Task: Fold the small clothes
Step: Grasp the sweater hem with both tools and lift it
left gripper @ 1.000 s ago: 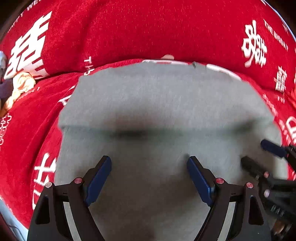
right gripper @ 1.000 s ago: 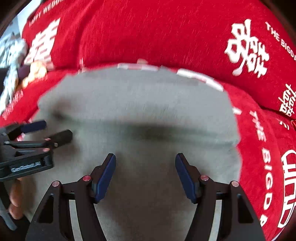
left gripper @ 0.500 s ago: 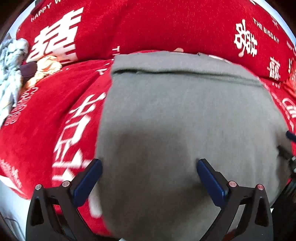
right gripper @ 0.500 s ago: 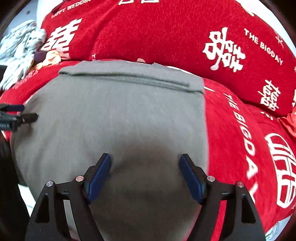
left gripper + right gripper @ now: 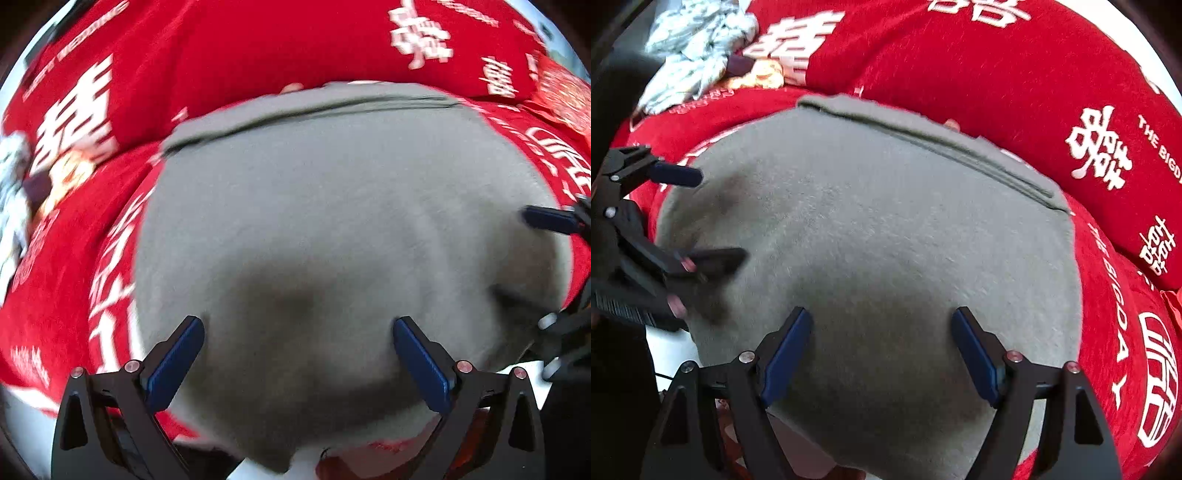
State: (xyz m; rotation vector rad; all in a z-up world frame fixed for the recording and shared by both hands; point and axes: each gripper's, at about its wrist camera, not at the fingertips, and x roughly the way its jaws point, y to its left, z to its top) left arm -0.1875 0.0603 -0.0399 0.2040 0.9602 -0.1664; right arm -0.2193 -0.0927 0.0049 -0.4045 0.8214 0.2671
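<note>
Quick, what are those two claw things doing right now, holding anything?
Left gripper: open, jaws just widened, holding nothing, above the grey garment.
Right gripper: open, jaws just widened, holding nothing.

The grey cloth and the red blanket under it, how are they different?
The grey cloth is plain, with no pictures; the red blanket has white letters and signs all over it. The grey cloth is the smaller one and lies on top; the red blanket spreads out past it on both sides. The grey cloth has a folded band along its far edge, and the red blanket bunches into a big hump behind it. Both look soft.
</note>
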